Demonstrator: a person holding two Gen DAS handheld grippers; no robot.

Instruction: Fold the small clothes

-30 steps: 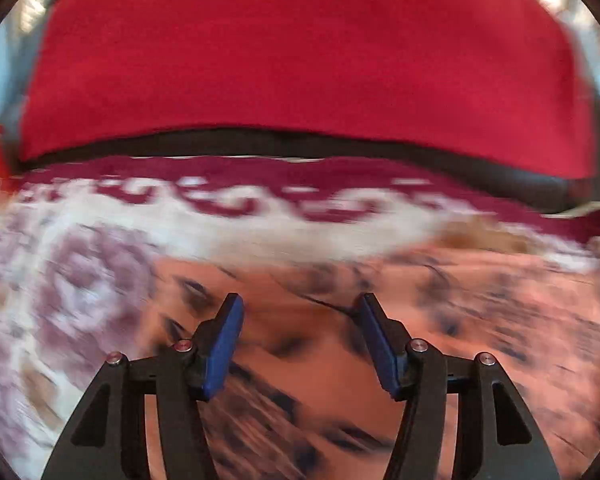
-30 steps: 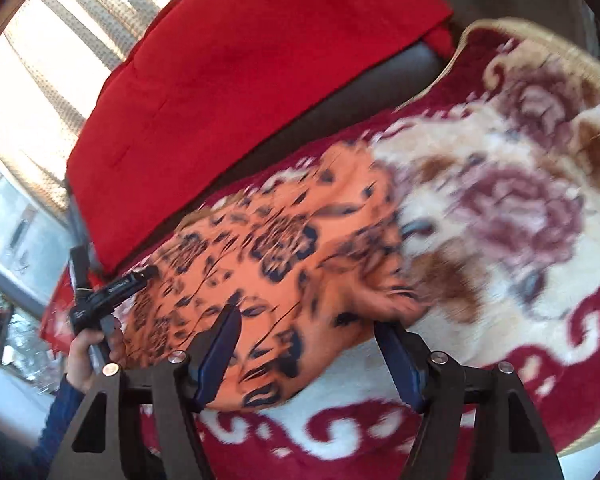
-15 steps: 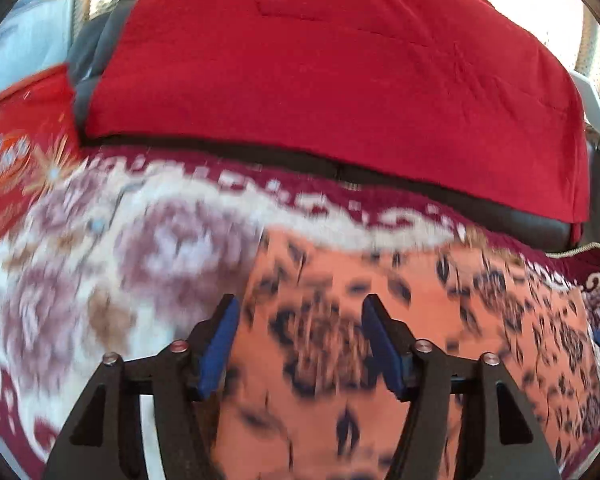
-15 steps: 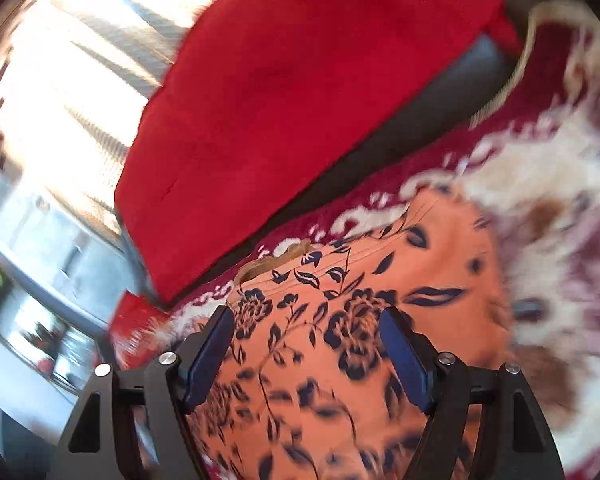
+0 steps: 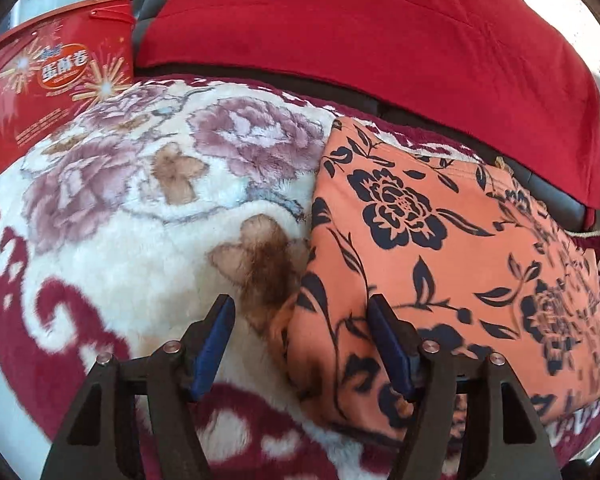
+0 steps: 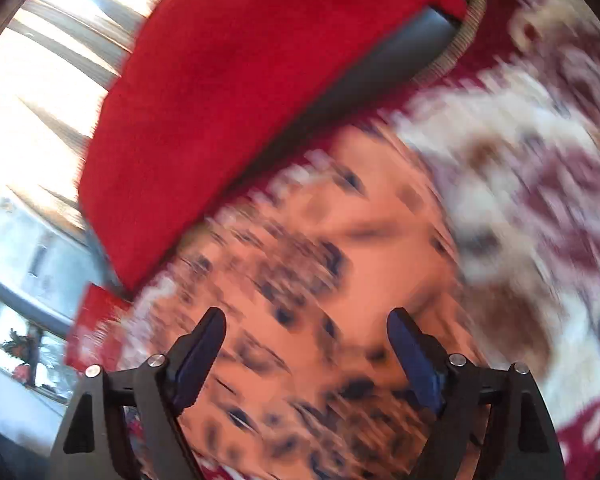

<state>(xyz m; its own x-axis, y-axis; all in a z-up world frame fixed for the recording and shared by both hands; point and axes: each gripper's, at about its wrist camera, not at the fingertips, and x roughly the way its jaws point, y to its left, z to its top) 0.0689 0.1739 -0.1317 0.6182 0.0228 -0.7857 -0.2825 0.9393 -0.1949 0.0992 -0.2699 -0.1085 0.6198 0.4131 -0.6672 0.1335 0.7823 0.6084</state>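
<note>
In the left view your left tool [image 5: 300,336] gapes empty over the orange floral garment [image 5: 440,260] lower right on the blanket [image 5: 140,220], while in the right view your right tool [image 6: 306,340], jaws just widening, hovers over blurred cloth, so next pinch an edge.

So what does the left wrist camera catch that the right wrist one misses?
Only the left view shows the red printed box at the blanket's far left corner, and the sharp, straight left edge of the orange floral garment between the open left tongs. Only the right view shows the bright striped curtain and the right tongs, open above the blurred garment. Both show the garment, the floral plush blanket and the red cushion.
</note>
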